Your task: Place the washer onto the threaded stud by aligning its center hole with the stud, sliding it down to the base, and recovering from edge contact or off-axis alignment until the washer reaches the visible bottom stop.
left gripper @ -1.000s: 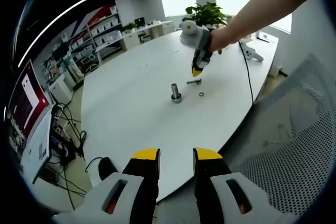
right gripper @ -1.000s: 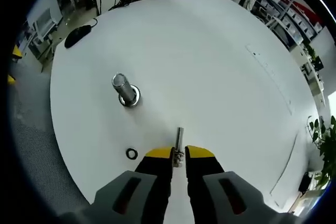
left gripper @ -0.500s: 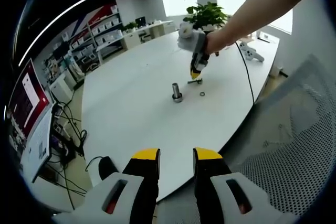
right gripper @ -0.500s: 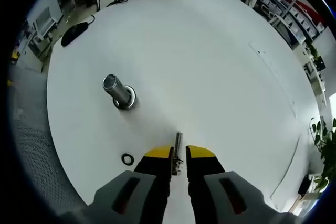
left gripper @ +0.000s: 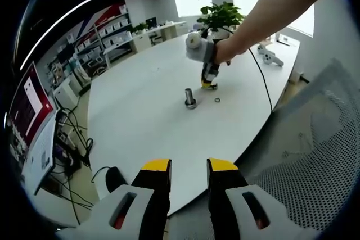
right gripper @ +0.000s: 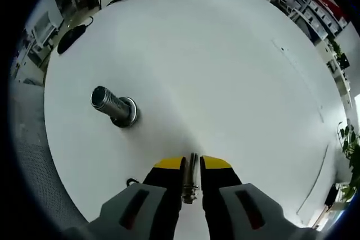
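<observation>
Left gripper view: The left gripper (left gripper: 188,167) sits well back from the work, off the near edge of the white table (left gripper: 140,116), jaws parted with nothing between them. The threaded stud (left gripper: 189,98) stands upright far ahead of these jaws, roughly on their centre line. The washer (left gripper: 216,100) lies flat on the table just to the right of the stud. The right gripper (left gripper: 208,84) is down at the table surface just beyond the washer, tips pointing downward. It is by far the nearer tool to both parts.

Right gripper view: The right gripper (right gripper: 192,164) has its jaws nearly together around a slim metal bolt (right gripper: 190,179) lying along the jaw axis. Whether the pads actually clamp it cannot be told. The threaded stud (right gripper: 111,106) stands ahead and to the left of the jaws, apart from them. It appears tilted away to the left through lens distortion, and its flanged base rests on the table (right gripper: 225,71). The washer (right gripper: 130,182) is a small dark ring partly hidden at the left jaw's outer flank, level with the fingertips rather than ahead of them.

Judgement: the washer lies beside the claw, not between its jaws, so the coming move calls for a shift left.
</observation>
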